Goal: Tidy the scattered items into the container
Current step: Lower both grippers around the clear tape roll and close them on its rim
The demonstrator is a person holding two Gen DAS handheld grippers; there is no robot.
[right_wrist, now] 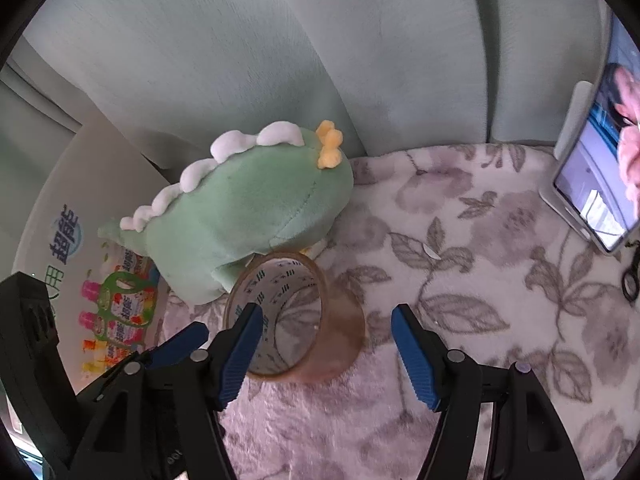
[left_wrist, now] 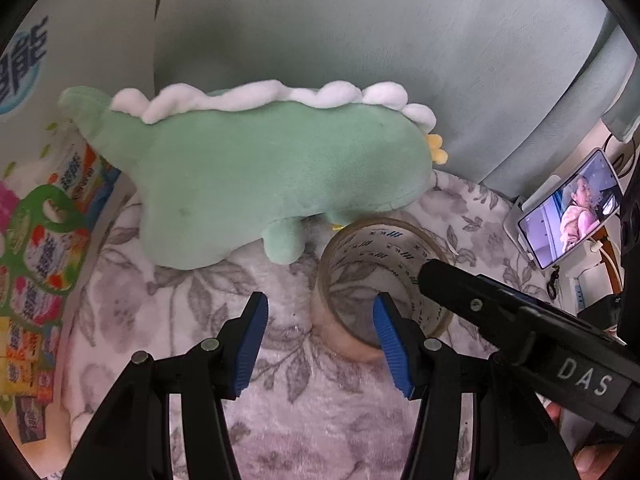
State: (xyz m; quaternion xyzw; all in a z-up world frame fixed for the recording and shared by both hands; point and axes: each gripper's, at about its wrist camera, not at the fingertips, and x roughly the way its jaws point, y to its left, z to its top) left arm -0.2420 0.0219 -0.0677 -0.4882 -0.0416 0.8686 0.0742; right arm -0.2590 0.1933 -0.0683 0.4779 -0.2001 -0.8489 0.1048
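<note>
Nearest the tape roll, the right tool bears "DAS" in white; its jaws stand spread, one finger inside the roll's hollow, one outside. The left tool is likewise spread across the roll's wall. The clear, brownish roll lies on the floral surface, its core printed with small dark marks. Just behind it lies a green plush dinosaur with white spines.

Mint-green plush dinosaur with white spikes; grey-leafed floral blanket; blue-padded black fingers.
</note>
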